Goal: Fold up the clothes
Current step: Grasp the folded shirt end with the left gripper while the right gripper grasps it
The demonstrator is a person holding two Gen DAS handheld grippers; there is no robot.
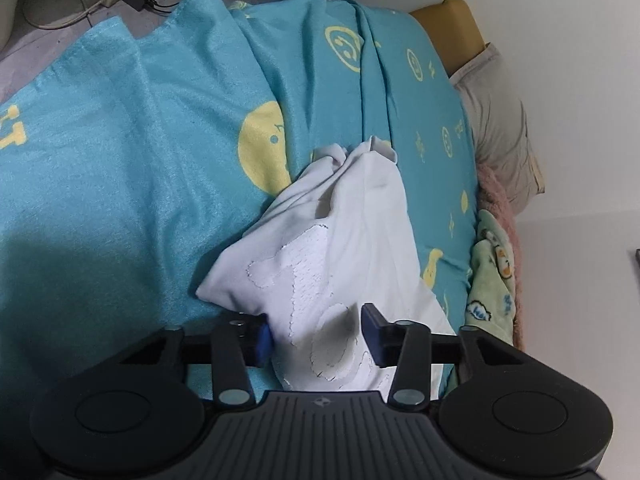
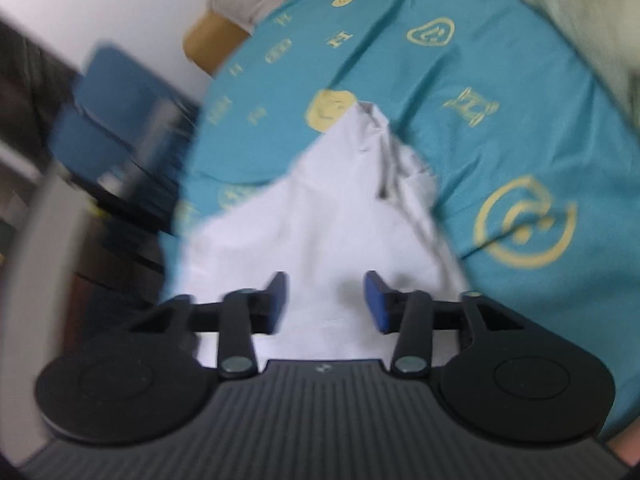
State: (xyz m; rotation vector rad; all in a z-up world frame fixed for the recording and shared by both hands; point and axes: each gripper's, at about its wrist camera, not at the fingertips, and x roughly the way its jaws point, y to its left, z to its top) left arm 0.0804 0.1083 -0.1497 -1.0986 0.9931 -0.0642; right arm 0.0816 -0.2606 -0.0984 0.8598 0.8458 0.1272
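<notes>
Left wrist view puts your left gripper [image 1: 318, 334] half-closed astride the white shirt [image 1: 340, 232], though you cannot tell if its fingers bite; the shirt runs lengthwise straight ahead across the teal bedsheet [image 1: 120, 160]. Your right gripper [image 2: 326, 300] stands spread, empty.

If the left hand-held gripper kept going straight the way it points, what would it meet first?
Most likely the white garment: it already lies between the fingers of the left hand-held gripper and stretches ahead. Beyond it lies the teal bedsheet. Depth is hard to judge.
</notes>
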